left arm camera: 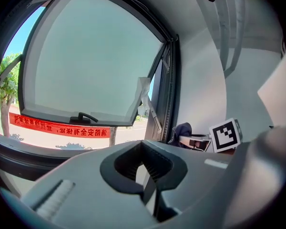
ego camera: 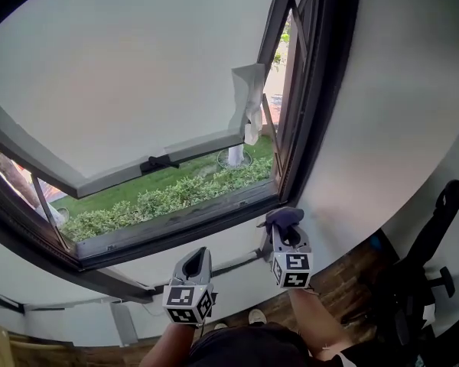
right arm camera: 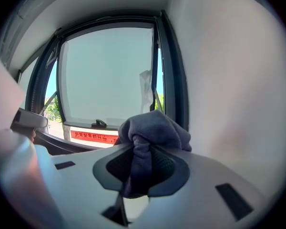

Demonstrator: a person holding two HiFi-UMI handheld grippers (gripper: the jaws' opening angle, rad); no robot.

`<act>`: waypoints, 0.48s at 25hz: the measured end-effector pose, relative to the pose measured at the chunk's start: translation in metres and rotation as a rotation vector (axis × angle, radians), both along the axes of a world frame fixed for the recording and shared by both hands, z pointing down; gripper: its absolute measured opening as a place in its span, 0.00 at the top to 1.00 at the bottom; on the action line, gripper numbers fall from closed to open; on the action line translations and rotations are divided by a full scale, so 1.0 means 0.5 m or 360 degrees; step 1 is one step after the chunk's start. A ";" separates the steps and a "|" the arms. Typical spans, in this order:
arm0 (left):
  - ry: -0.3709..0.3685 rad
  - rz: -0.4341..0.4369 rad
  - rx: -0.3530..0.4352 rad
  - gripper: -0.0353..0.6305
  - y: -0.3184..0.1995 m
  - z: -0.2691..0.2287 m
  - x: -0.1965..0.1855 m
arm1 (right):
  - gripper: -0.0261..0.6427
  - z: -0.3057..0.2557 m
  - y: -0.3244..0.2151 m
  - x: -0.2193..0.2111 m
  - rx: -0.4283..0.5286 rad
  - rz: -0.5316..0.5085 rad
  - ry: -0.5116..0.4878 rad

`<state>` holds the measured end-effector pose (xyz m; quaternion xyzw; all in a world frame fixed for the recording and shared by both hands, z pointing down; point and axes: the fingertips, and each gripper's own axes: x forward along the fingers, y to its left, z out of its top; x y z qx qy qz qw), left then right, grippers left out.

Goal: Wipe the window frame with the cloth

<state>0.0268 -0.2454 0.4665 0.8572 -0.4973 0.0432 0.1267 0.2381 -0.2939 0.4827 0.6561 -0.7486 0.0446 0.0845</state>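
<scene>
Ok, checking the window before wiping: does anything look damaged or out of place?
Yes: a white sheet hangs loose and crumpled off the right corner of the open sash, like peeling film. Nothing else stands out; the cloth is clamped in the right gripper.

Cloth point(right arm camera: 152, 128): soft, matt, fleecy fabric. Window frame point(ego camera: 310, 128): dark, smooth, semi-matt metal. Pane point(ego camera: 122, 75): frosted, matt glass. Right hand-held gripper point(right arm camera: 144, 166): matt grey plastic, ribbed black pads point(right arm camera: 117, 169)
</scene>
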 end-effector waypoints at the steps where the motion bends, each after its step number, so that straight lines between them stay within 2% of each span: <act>1: -0.0005 -0.0011 0.0000 0.93 -0.006 0.001 -0.001 | 0.85 0.006 -0.014 0.005 -0.0011 0.0002 0.0003; 7: -0.0037 -0.0075 0.0001 0.93 -0.042 0.001 -0.002 | 0.85 0.035 -0.088 0.015 -0.0075 0.0002 0.0034; 12: -0.0068 -0.0094 0.0005 0.93 -0.061 0.001 0.008 | 0.85 0.084 -0.145 0.042 -0.0180 0.0078 0.0086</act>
